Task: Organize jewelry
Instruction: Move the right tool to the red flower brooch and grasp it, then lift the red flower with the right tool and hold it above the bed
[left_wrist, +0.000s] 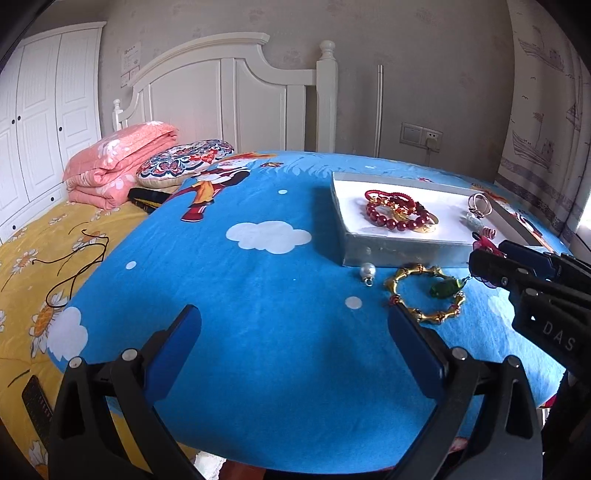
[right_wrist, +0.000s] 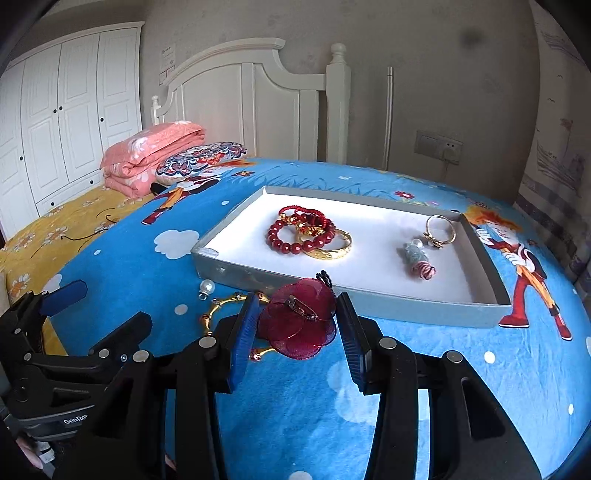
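Note:
A grey tray (right_wrist: 413, 306) with a white lining sits on the blue bedsheet. It holds red bead bracelets (right_wrist: 295, 236), a gold bangle (right_wrist: 332, 251), a gold ring (right_wrist: 441, 229) and a small charm (right_wrist: 417, 260). My right gripper (right_wrist: 295, 314) is shut on a dark red flower brooch (right_wrist: 299, 325), held just in front of the tray's near wall. A gold link bracelet with a green stone (left_wrist: 428, 291) and a pearl (left_wrist: 367, 271) lie on the sheet before the tray (left_wrist: 388, 254). My left gripper (left_wrist: 295, 325) is open and empty above the sheet, left of the bracelet.
A folded pink quilt (left_wrist: 118, 166) and a patterned pillow (left_wrist: 184, 162) lie at the bed's head by the white headboard (left_wrist: 221, 99). A dark cord (left_wrist: 74, 266) lies on the yellow sheet at left. A remote control (left_wrist: 37, 410) rests at the lower left.

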